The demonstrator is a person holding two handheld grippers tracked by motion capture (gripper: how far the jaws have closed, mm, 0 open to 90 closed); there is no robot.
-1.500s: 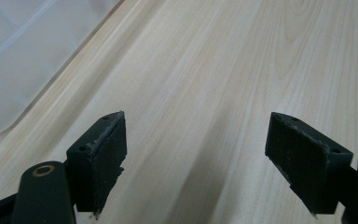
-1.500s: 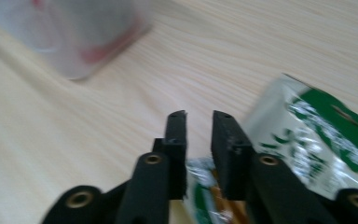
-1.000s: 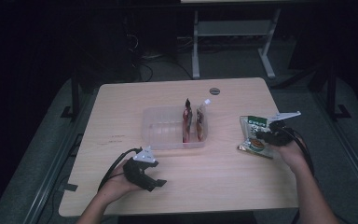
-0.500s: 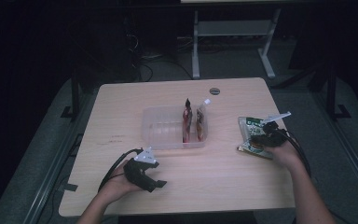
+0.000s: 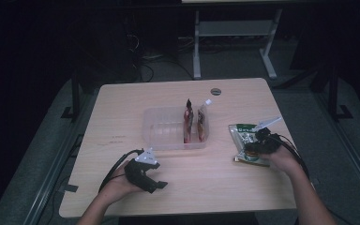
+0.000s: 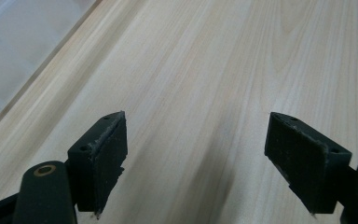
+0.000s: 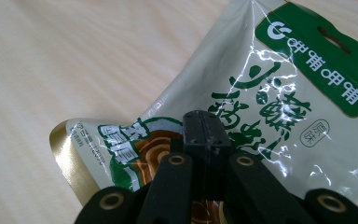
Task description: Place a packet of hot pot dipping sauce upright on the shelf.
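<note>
Right gripper (image 7: 204,135) sits low over the green snack pouch (image 7: 279,93) near the table's (image 5: 122,108) right edge, jaws pressed together against the pouch's lower end, though I can't tell whether any foil is caught between them. The pouch's long axis runs away toward the far edge, with the clear plastic bin (image 5: 166,129) off to its left holding two upright packets (image 5: 194,123). Left gripper (image 6: 200,158) idles wide open and empty over bare wood near the front edge, so the right hand is plainly the nearer one

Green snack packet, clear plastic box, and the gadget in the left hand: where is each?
green snack packet (image 7: 303,98): right gripper view, its printed front.
clear plastic box (image 5: 161,136): high view, its empty left compartment.
left gripper (image 5: 155,186): high view, between its open jaws.
</note>
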